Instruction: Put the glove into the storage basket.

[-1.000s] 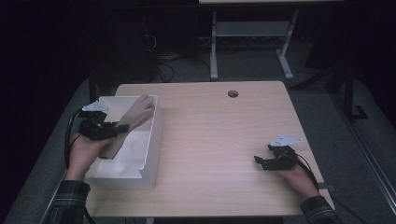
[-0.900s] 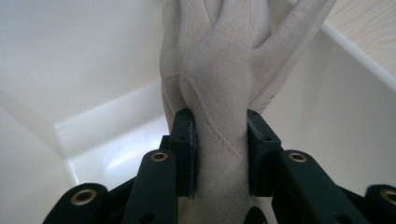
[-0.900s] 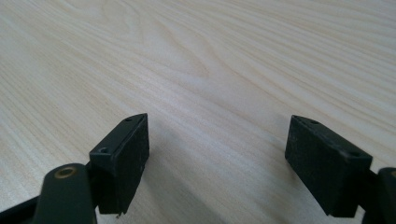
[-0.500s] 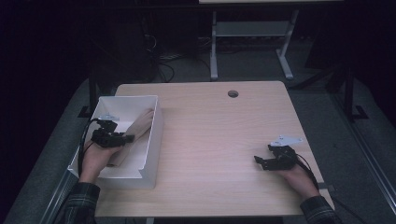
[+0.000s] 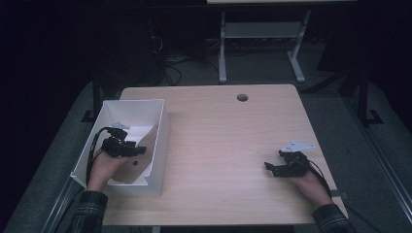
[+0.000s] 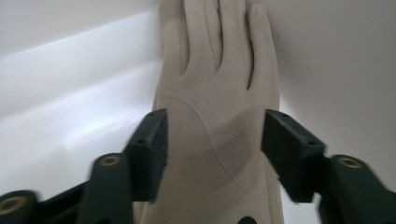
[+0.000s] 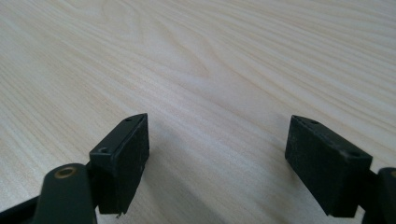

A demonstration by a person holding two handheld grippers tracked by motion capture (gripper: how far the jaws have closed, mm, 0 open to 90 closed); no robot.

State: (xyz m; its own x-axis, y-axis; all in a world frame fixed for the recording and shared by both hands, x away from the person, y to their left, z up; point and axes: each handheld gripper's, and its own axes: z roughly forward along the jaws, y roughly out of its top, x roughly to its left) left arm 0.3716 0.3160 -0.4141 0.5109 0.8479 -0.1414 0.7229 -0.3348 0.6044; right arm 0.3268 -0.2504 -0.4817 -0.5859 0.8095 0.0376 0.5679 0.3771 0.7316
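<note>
Glove now lower, apparently unlabelled, in box

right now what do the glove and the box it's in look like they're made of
The glove looks like soft beige fabric, perhaps suede-like: a matte, faintly napped surface with stitched seams across the palm and between the fingers. The box looks like white plastic, though coated card is possible: thin, stiff, smooth walls with a soft sheen where light falls inside.

Beige glove flat in the white bin, fingers against its right wall.
</note>
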